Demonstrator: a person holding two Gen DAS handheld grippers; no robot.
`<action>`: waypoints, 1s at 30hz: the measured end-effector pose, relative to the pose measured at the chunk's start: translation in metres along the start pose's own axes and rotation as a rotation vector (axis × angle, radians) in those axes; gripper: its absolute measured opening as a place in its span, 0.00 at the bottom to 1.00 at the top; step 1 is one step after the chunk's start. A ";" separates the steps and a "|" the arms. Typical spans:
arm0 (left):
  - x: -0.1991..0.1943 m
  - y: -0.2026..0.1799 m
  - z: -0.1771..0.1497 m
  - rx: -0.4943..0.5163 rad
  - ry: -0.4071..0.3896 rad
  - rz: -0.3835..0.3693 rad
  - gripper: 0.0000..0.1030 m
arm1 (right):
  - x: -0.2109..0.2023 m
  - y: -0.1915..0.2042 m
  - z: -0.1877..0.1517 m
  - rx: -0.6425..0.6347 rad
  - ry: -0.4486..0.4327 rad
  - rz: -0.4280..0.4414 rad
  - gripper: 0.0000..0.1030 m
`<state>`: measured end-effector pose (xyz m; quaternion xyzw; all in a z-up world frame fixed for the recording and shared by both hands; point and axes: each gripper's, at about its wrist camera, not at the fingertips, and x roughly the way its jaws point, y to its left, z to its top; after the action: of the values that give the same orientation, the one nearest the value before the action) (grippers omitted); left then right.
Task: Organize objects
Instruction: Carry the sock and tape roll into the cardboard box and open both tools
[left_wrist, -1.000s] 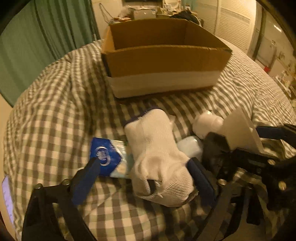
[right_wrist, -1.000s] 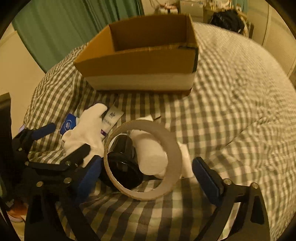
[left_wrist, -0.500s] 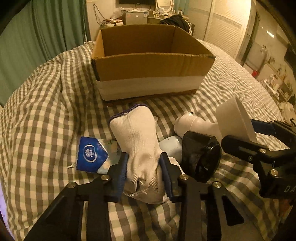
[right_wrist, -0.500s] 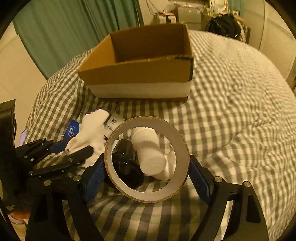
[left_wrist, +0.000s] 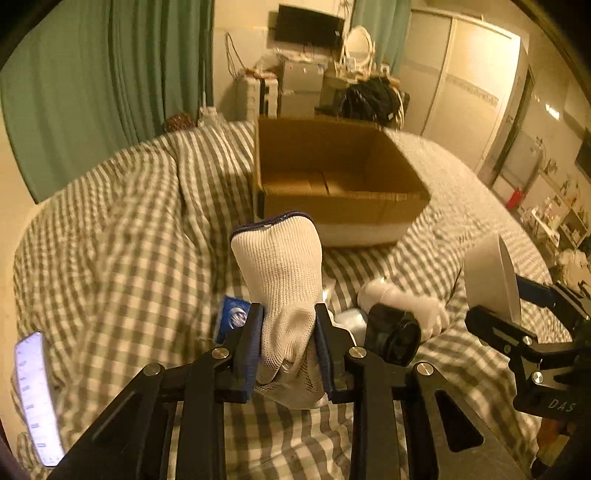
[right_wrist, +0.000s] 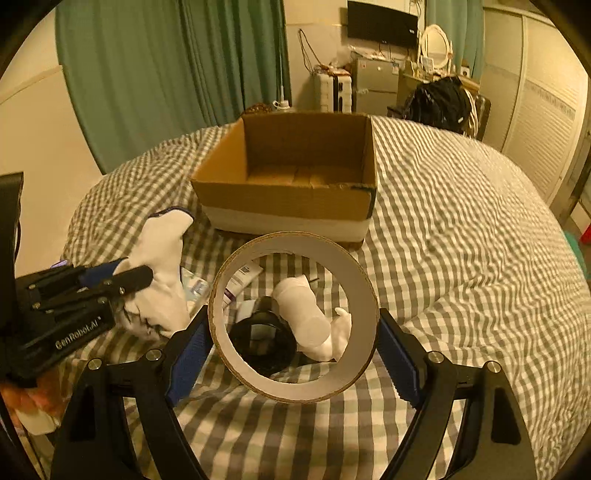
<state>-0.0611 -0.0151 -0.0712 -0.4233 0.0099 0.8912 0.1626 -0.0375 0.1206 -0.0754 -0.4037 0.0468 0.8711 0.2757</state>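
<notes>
My left gripper (left_wrist: 288, 325) is shut on a white knit glove (left_wrist: 280, 266), which hangs lifted over the checked bed cover; in the right wrist view the same gripper (right_wrist: 129, 277) and glove (right_wrist: 162, 258) show at the left. My right gripper (right_wrist: 295, 336) is shut on a wide cardboard tape roll (right_wrist: 295, 387), its blue pads pressing both sides of the ring. The roll (left_wrist: 487, 280) appears at the right of the left wrist view. An open cardboard box (right_wrist: 288, 203) stands ahead on the bed, nothing visible inside.
On the bed cover (right_wrist: 461, 258) below the grippers lie a black round object (right_wrist: 262, 339), a white rolled cloth (right_wrist: 306, 317), a white tube (right_wrist: 240, 280) and a blue packet (left_wrist: 232, 317). A lit phone (left_wrist: 37, 398) lies at the left edge. Furniture stands beyond the bed.
The left jaws went from wide open to shut on the glove and lifted it. The right gripper closed on the tape roll and rose. Both views now look more toward the box.
</notes>
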 end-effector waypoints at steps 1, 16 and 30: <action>-0.006 0.001 0.003 0.002 -0.012 -0.002 0.26 | -0.006 0.001 0.001 -0.007 -0.010 -0.004 0.81; -0.048 -0.019 0.090 0.096 -0.172 0.007 0.26 | -0.060 -0.004 0.065 -0.063 -0.160 -0.056 0.81; 0.058 -0.034 0.168 0.150 -0.124 0.046 0.26 | 0.028 -0.029 0.152 -0.045 -0.145 -0.044 0.81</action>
<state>-0.2109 0.0595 -0.0034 -0.3538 0.0761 0.9159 0.1736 -0.1402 0.2031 0.0103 -0.3467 -0.0018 0.8926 0.2882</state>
